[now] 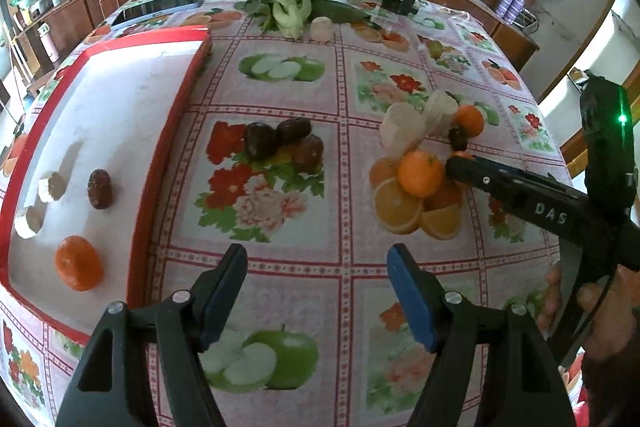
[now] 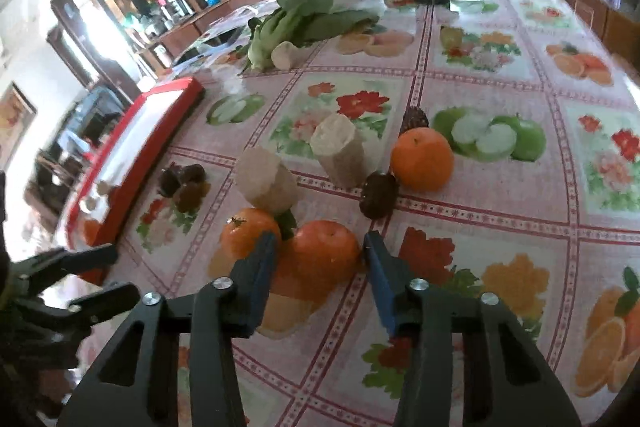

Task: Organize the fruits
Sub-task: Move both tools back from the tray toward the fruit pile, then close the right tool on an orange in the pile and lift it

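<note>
I see the floral tablecloth (image 1: pixel 352 279) running out of frame, shelves behind it blurred. The red-rimmed tray (image 1: pixel 120 99) holds one mandarin (image 1: pixel 78 263). My left gripper (image 1: pixel 316 291) hangs spread, holding nothing. My right gripper (image 2: pixel 320 267) straddles another mandarin (image 2: pixel 320 255); I cannot tell whether it pinches.

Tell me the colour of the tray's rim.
Red; the tray has a white inside. Clearest in the left wrist view.
</note>
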`<act>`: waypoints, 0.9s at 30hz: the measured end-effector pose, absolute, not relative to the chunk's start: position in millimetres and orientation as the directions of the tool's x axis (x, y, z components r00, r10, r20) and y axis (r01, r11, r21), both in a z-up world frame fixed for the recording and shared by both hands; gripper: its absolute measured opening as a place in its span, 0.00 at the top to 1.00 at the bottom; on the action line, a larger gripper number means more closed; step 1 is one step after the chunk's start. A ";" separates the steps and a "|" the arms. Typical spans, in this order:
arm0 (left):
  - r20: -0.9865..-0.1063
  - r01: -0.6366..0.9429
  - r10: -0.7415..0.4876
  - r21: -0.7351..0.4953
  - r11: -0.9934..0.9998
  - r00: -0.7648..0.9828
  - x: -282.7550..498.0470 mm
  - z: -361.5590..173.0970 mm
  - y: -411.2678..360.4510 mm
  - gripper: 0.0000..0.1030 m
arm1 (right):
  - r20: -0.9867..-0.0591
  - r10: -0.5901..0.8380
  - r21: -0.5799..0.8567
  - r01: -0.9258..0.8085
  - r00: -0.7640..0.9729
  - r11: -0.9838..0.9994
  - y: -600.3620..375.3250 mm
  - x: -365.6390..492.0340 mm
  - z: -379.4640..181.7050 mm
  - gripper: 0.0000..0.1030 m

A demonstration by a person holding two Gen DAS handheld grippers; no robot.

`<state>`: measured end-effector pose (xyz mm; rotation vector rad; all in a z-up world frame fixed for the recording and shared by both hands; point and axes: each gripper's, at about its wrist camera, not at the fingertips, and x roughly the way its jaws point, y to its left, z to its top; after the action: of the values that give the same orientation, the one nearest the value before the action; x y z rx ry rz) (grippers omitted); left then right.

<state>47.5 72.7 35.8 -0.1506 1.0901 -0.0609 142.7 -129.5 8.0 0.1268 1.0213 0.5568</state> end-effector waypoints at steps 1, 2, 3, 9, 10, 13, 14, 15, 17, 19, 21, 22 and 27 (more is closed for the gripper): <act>-0.878 -0.021 -0.122 -0.149 0.989 0.463 48.4 36.3 70.6 0.27 | -0.768 0.505 0.356 -0.394 0.393 0.847 -131.2 142.0 8.9 0.59; -0.878 -0.018 -0.120 -0.145 0.989 0.464 49.2 36.9 68.6 0.27 | -0.770 0.509 0.352 -0.410 0.385 0.842 -130.5 140.8 9.1 0.59; -0.877 -0.015 -0.120 -0.144 0.989 0.465 50.4 37.4 66.5 0.27 | -0.773 0.512 0.340 -0.435 0.375 0.834 -128.7 138.9 9.2 0.59; -0.879 -0.019 -0.100 -0.123 0.992 0.466 62.2 38.0 52.7 0.27 | -0.804 0.441 0.198 -0.520 0.399 0.831 -112.8 138.0 4.6 0.63; -0.879 -0.020 -0.098 -0.121 0.992 0.467 63.8 38.3 50.4 0.27 | -0.802 0.438 0.188 -0.524 0.407 0.831 -112.3 138.5 4.9 0.68; -0.877 -0.024 -0.091 -0.116 0.993 0.472 70.8 38.5 42.4 0.27 | -0.804 0.423 0.165 -0.527 0.418 0.834 -113.3 135.4 7.1 0.70; -0.877 -0.024 -0.093 -0.118 0.993 0.471 73.5 38.0 39.1 0.27 | -0.802 0.418 0.160 -0.522 0.426 0.838 -116.4 132.9 8.4 0.70; -0.877 -0.025 -0.094 -0.120 0.993 0.471 76.4 37.4 35.8 0.27 | -0.800 0.419 0.164 -0.516 0.430 0.841 -120.5 131.1 9.6 0.70; -0.875 -0.025 -0.095 -0.122 0.992 0.475 81.8 35.5 29.0 0.27 | -0.791 0.427 0.192 -0.484 0.438 0.854 -135.1 127.5 12.9 0.70; -0.874 -0.021 -0.105 -0.131 0.991 0.475 87.0 33.0 22.0 0.27 | -0.787 0.426 0.210 -0.457 0.445 0.865 -149.0 124.5 15.0 0.70; -0.872 -0.024 -0.112 -0.140 0.990 0.477 92.8 29.8 15.3 0.27 | -0.787 0.426 0.226 -0.434 0.447 0.872 -160.1 121.9 15.1 0.70; -0.872 -0.029 -0.109 -0.139 0.990 0.478 94.8 28.4 13.1 0.27 | -0.788 0.425 0.230 -0.427 0.445 0.874 -163.8 120.9 14.6 0.70; -0.880 -0.043 -0.119 -0.156 0.987 0.460 108.7 14.2 2.9 0.27 | -0.789 0.423 0.247 -0.399 0.447 0.883 -176.5 118.3 11.9 0.70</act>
<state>108.7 2.9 14.2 -0.1644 1.0935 -0.0468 118.3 -176.5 11.9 0.0266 0.9841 0.5090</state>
